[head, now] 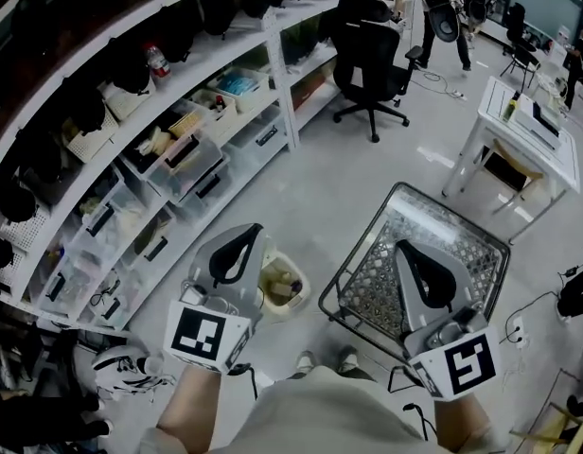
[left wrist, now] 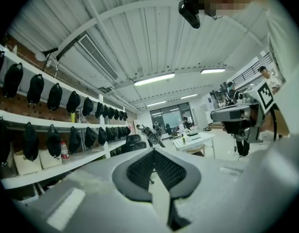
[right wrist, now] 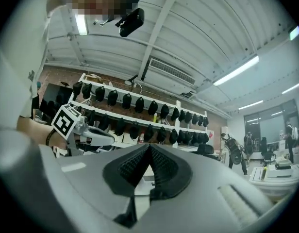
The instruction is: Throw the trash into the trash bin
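Note:
In the head view a small cream trash bin (head: 304, 293) stands on the grey floor just ahead of my feet, with crumpled light trash (head: 282, 280) inside it. My left gripper (head: 237, 240) is held over the floor just left of the bin, its jaws shut with nothing between them. My right gripper (head: 406, 250) hangs over a wire mesh basket (head: 365, 246), also shut and empty. Both gripper views look level across the room: the left gripper (left wrist: 153, 152) and the right gripper (right wrist: 148, 147) each show black pads meeting at the tip.
White shelving (head: 273, 60) with clear storage boxes and dark caps runs along the left. A black office chair (head: 372, 60) stands ahead and a white table (head: 523, 135) at the right. People stand at the far end of the room. Cables lie on the floor at right.

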The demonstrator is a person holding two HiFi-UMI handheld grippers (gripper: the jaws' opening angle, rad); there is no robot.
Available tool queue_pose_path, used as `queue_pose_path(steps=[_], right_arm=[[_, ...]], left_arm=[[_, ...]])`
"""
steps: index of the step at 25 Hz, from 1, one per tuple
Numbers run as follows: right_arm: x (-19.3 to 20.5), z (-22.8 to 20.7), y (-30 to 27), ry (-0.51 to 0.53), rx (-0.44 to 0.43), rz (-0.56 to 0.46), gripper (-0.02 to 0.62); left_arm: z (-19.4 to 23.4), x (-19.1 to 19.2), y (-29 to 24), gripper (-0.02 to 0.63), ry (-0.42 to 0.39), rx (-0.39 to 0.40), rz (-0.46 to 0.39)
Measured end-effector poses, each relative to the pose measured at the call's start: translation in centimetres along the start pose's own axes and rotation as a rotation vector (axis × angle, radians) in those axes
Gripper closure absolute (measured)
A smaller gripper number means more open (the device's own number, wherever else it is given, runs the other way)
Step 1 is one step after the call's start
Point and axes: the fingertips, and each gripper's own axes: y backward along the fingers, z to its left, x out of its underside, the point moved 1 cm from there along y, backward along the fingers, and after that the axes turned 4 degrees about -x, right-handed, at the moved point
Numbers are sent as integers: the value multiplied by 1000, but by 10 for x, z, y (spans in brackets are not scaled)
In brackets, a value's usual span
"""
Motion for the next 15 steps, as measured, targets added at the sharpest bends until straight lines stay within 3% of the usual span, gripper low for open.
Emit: queue_pose_path(steps=[4, 15], right_arm=[[-2, -16, 18, -12, 28, -1, 591], [-1, -55, 43, -11, 114, 19, 591]], left_arm=[[-15, -16, -3, 603, -27, 7, -31], [-52, -26, -21, 603, -1, 61, -27]])
